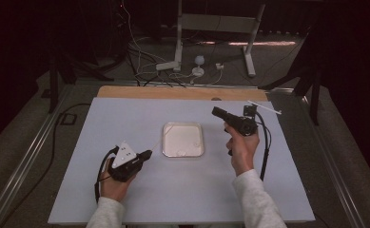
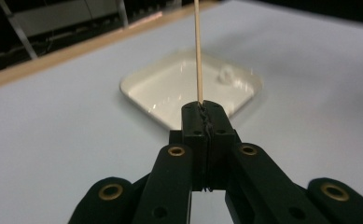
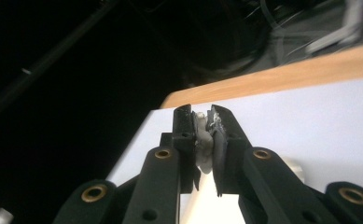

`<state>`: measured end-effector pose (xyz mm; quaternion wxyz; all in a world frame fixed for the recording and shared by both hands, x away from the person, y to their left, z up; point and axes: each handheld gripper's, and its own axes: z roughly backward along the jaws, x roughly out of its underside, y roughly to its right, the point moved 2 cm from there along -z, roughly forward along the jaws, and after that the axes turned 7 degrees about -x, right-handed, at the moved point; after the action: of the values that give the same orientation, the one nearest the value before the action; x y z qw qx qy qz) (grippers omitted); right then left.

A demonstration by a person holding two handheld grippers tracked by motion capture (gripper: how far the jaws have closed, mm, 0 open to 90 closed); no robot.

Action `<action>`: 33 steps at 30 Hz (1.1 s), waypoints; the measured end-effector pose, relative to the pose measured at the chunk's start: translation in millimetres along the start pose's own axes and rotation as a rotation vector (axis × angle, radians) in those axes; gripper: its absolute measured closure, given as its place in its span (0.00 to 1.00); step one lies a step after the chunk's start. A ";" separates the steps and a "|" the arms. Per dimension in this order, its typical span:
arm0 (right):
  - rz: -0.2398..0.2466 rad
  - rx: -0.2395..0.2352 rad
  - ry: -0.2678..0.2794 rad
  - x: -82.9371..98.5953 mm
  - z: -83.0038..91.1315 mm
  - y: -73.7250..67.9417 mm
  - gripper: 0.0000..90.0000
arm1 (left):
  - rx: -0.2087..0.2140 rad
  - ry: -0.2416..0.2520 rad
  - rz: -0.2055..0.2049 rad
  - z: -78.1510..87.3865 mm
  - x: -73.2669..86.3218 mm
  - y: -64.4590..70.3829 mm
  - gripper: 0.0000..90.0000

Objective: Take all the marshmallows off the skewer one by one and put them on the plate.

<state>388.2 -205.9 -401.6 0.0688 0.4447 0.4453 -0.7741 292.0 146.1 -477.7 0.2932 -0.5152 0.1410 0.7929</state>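
White square plastic tray (image 1: 183,139) sits on the pale grey tabletop (image 1: 125,199), just ahead of the left gripper (image 1: 145,155), well off to the side of the right gripper (image 1: 218,112).

Step in hand, as I read it: skewer the lump onto the stick. Bring the stick's free tip in line with the gap of the right jaws, push straight along the stick's axis, keep both grips firm so neither thing twists. Risk: the thin stick bends or slips if pushed off-axis.

Left jaws: pressed together on the base of a thin pale wooden stick (image 2: 198,51), which runs straight out from the tips, over the tray.

Right jaws: clamped on a small soft whitish lump (image 3: 203,140), squeezed between the pads, raised above the table. What it's made of I cannot tell.
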 end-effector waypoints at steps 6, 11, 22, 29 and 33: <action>0.020 -0.026 -0.056 8.9 -5.0 2.4 0.89 | -0.010 -0.016 -0.010 -2.5 1.2 1.8 1.00; 0.038 -0.028 -0.079 14.1 -12.6 1.2 0.88 | -0.015 -0.017 0.006 -1.9 2.9 -1.4 1.00; 0.071 -0.025 -0.150 28.2 -29.1 -1.3 0.85 | -0.008 -0.011 0.018 -2.6 1.8 -0.6 1.00; 0.119 -0.003 -0.230 44.2 -41.9 0.1 0.84 | -0.004 -0.004 0.031 -2.4 1.0 -0.4 1.00; 0.141 0.002 -0.265 51.0 -47.4 -1.0 0.83 | -0.002 -0.002 0.033 -2.4 0.9 0.0 1.00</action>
<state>387.1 -155.0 -449.1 0.1806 0.3686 0.3993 -0.8198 293.5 145.1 -479.5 0.2795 -0.5121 0.1484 0.7985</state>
